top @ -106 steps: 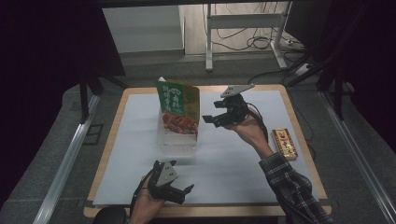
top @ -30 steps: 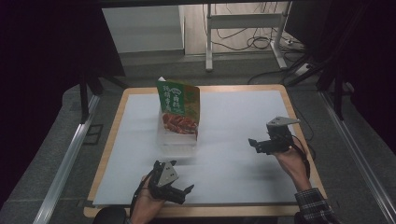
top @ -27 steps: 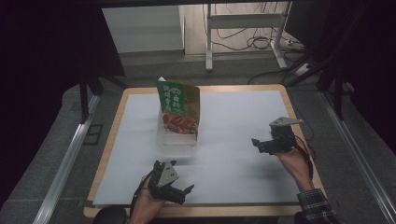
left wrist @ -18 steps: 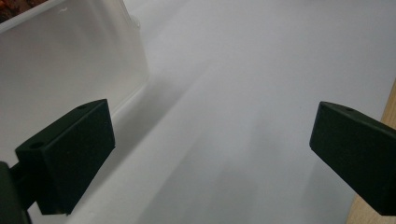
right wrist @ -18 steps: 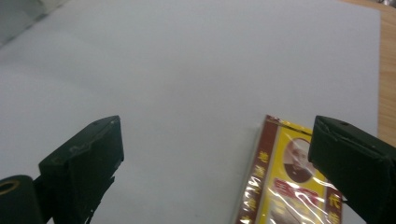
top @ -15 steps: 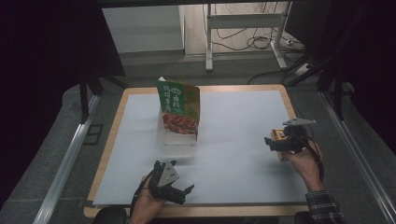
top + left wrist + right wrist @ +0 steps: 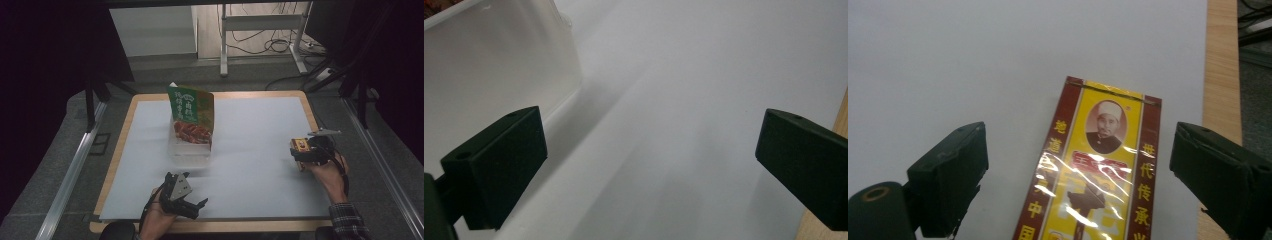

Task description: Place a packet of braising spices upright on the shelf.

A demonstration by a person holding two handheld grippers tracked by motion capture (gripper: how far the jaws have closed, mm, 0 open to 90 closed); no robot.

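The right gripper (image 7: pixel 1078 175), jaws wide and just narrowing, straddled the packet (image 7: pixel 1098 170) at the table's (image 7: pixel 250 125) right edge; next, clamp it. The left gripper (image 7: pixel 649 165) rested released.

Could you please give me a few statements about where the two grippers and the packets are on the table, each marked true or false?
1. The right gripper has its fingers spread on either side of the red-and-yellow packet, not pressing it. True.
2. The red-and-yellow packet lies at the table's left edge. False: it lies near the right edge of the white mat.
3. The green-topped bag stands upright in a clear container. True.
4. The left gripper is clamped on the green-topped bag. False: it is open and holds nothing, near the front edge.
5. The packet is wrapped in glossy film. True.
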